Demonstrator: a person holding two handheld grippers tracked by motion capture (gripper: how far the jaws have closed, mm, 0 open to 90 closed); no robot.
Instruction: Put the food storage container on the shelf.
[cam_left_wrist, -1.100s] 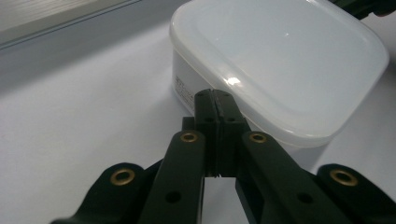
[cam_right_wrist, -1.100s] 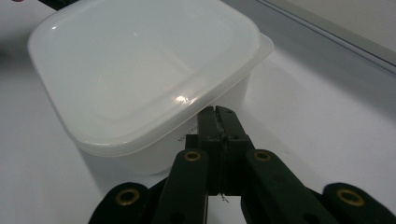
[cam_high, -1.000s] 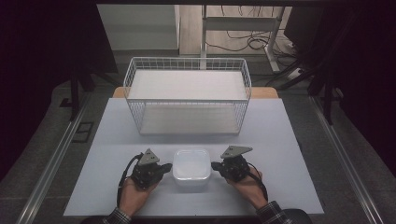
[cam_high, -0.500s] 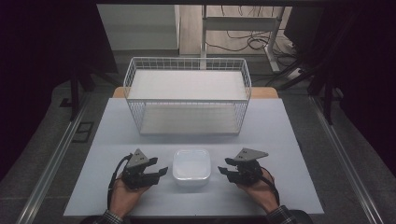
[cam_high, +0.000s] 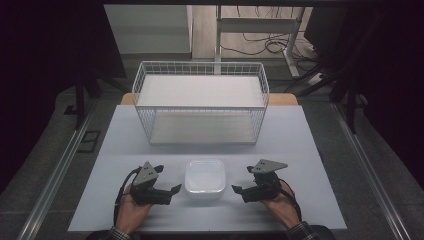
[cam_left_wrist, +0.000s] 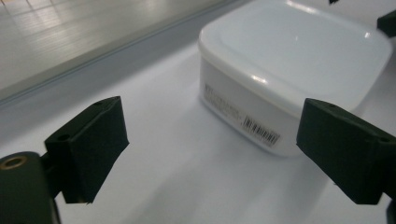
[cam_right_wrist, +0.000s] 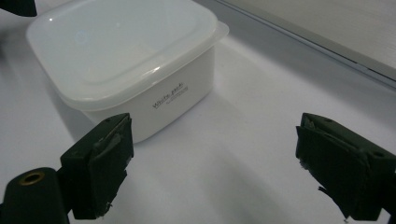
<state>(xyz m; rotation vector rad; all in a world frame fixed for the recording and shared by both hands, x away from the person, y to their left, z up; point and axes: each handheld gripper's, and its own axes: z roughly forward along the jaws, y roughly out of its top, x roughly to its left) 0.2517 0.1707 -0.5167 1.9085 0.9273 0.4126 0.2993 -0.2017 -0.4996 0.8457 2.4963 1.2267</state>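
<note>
Both grippers (cam_high: 172, 191) (cam_high: 239, 190) farther from container (cam_high: 204, 179)

Left tool (cam_high: 172, 190) and right tool (cam_high: 236, 190) (jaws spread wide)

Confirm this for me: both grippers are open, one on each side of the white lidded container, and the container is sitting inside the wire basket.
One part is wrong. The white lidded container is not inside the wire basket; it sits on the table in front of the basket, nearer the person, as the high view shows. The rest holds: the left gripper and right gripper flank it, jaws open.
</note>
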